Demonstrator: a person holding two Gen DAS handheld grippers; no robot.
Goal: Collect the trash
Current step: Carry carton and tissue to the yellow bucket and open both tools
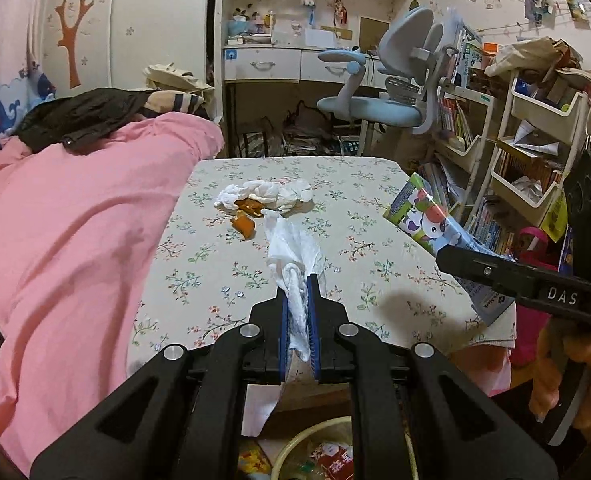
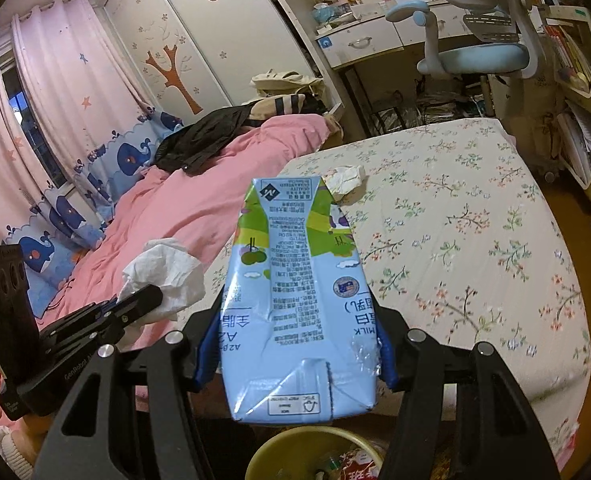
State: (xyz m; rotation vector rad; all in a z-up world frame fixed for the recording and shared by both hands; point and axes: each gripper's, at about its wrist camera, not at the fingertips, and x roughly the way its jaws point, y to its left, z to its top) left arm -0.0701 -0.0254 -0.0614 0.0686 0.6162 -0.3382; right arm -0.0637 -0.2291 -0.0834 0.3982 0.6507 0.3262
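Right tool [image 2: 295, 344] pinches milk carton [image 2: 295, 280] lengthwise, pointing away; left tool [image 1: 298, 320] pinches tissue [image 1: 295, 256].

Warm, dim indoor light; both fisheye views curve hard toward black vignetted corners. A soft shadow lies on the floral-patterned cloth tabletop [image 1: 375, 200] near its right edge. Focus stays sharp.

A child's bedroom in a home is showing here: a pink duvet [image 2: 199, 200] is lying on a bed, whale-print curtains [image 2: 67, 208] are hanging at the window, a tree decal [image 1: 71, 36] is decorating the wardrobe, and a study chair [image 1: 379, 96] is standing by crowded bookshelves [image 1: 471, 120]
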